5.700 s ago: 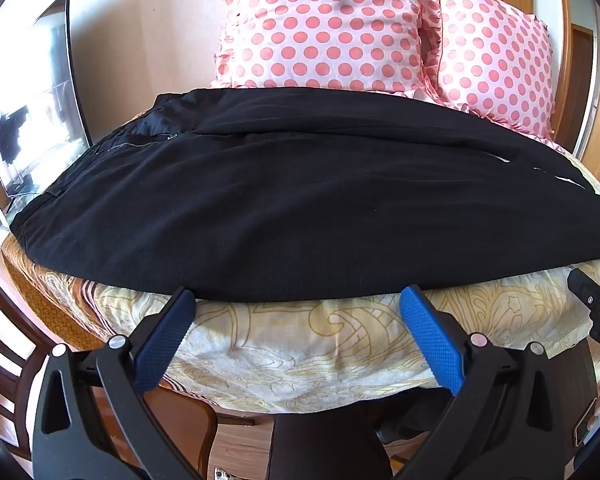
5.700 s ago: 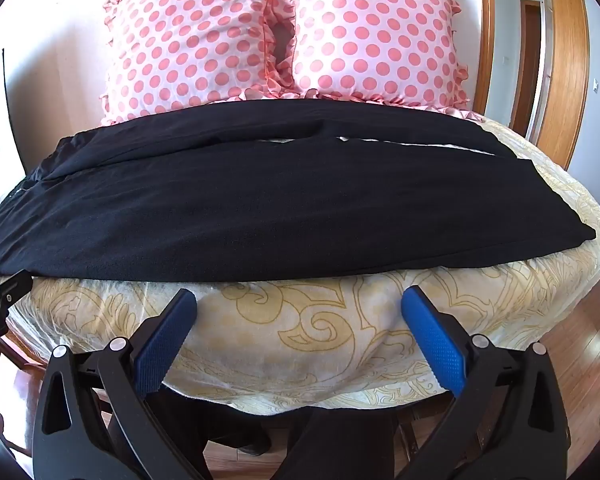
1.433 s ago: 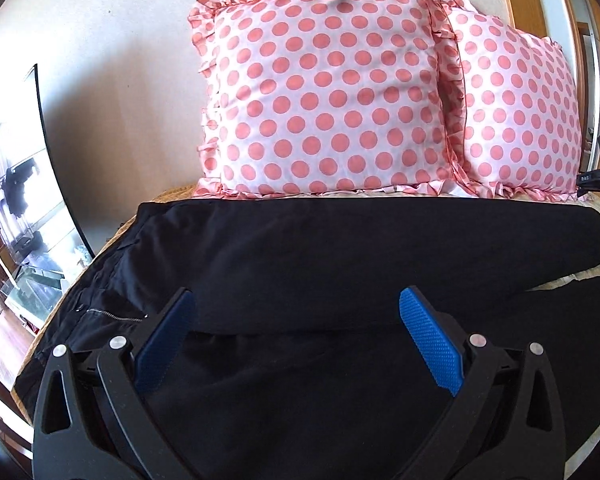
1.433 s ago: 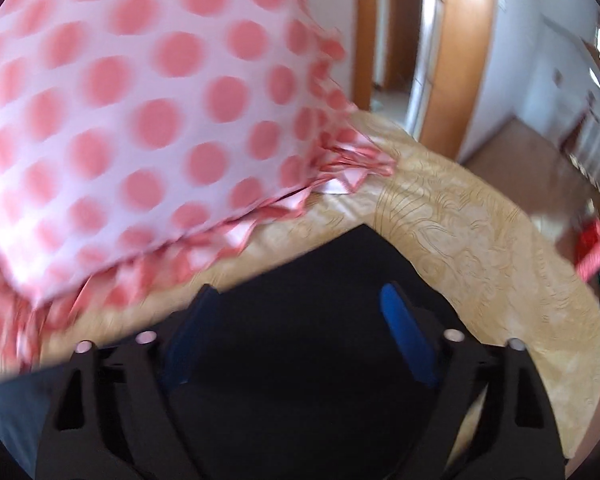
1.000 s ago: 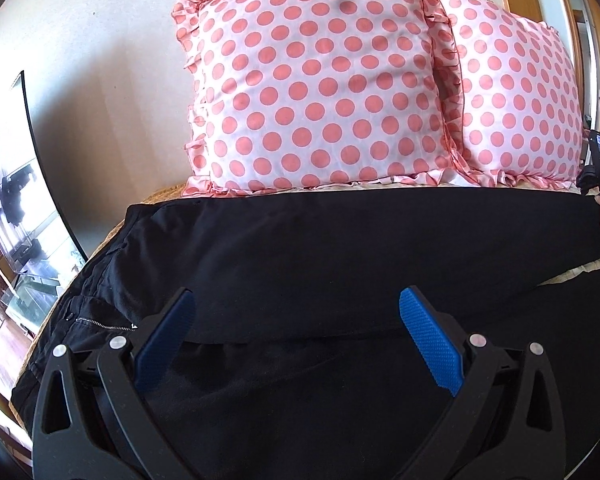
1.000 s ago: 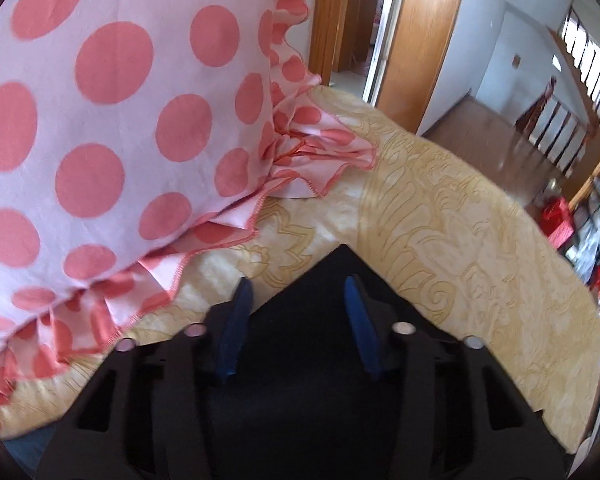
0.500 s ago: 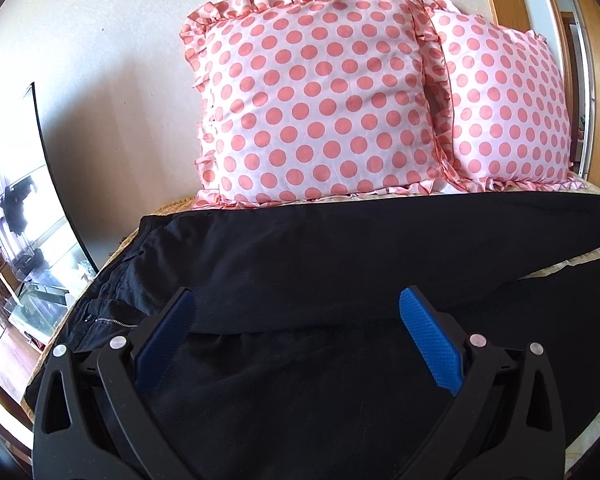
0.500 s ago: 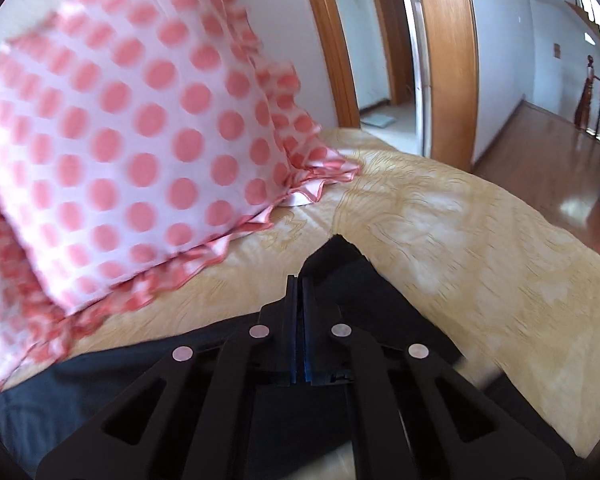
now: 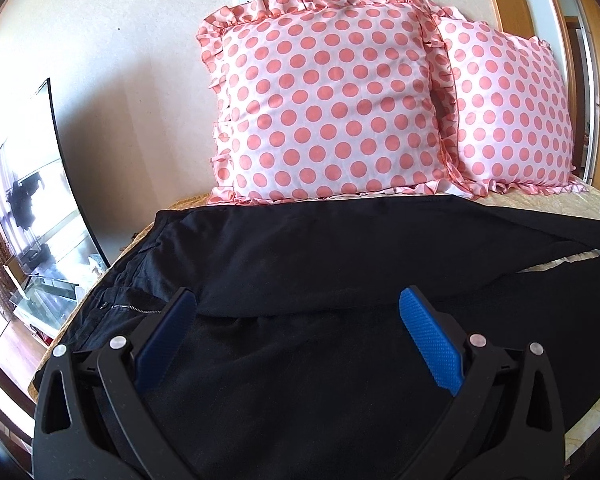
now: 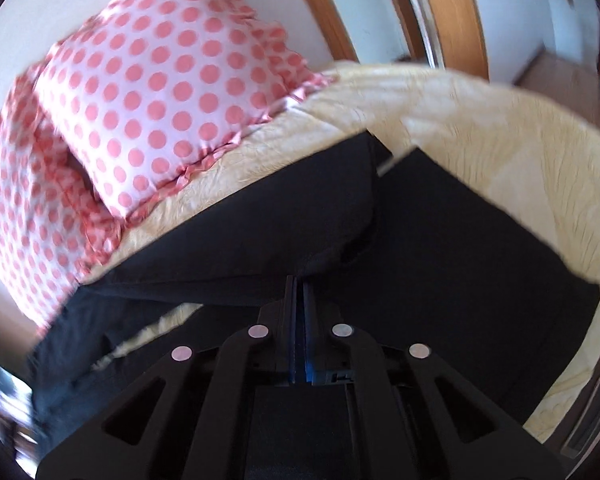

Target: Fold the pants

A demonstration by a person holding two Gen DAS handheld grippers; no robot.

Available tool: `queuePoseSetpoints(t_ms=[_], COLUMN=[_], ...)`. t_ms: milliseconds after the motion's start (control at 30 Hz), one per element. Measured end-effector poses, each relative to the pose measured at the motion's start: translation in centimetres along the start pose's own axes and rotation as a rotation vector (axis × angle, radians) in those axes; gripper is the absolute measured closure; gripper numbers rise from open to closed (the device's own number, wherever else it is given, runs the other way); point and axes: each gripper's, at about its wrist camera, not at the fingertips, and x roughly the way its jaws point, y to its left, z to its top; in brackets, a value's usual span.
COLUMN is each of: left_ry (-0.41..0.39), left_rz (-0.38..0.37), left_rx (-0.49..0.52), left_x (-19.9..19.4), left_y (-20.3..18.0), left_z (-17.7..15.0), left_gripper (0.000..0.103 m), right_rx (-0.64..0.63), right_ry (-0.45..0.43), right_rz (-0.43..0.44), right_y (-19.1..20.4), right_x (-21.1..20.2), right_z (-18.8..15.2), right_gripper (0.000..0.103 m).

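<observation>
Because the far leg of the pants must fold over the near one, the right claw clenches its hem, lifted off the bed, while the left claw hovers released.

one pants, two pillows, two grippers

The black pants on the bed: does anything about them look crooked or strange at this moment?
Yes. The far leg of the black pants is lifted near its hem, pinched in the right tongs, so it no longer lies flat beside the near leg.
</observation>
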Motion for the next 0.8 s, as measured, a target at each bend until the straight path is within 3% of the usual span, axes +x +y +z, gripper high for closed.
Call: queuePoseSetpoints(t_ms=[133, 300, 400, 467, 633, 733, 800], left_ry=[0.018, 0.040, 0.045, 0.047, 0.068, 0.089, 0.097], left_rz=[0.013, 0.027, 0.038, 0.046, 0.002, -0.019, -0.021], left_rx=[-0.024, -0.058, -0.059, -0.061, -0.109, -0.156, -0.189], left_x=[0.4, 1.3, 1.6, 1.8, 2.3, 2.8, 3.4], left_y=[0.8, 1.8, 1.9, 2.1, 3.5, 5.0, 6.4], left_z=[-0.1, 0.1, 0.1, 0.1, 0.2, 0.6, 1.3], left_gripper=[0.002, 0.002, 0.002, 0.002, 0.002, 0.002, 0.002], right_rx=[0.062, 0.162, 0.176, 0.167, 0.153, 0.156, 0.165], right_ry=[-0.001, 0.007, -0.015, -0.022, -0.099, -0.176, -0.178], right_rz=[0.029, 0.092, 0.076, 0.075, 0.143, 0.148, 0.144], right_y=[-0.8, -1.6, -1.5, -1.6, -2.3, -3.6, -4.5], right_x=[0.0, 1.0, 1.4, 1.9, -0.3, -3.5, -4.7], right_z=[0.3, 0.9, 1.6, 1.8, 1.1, 0.0, -1.0], right_gripper=[0.053, 0.053, 0.064, 0.099, 0.100, 0.100, 0.100])
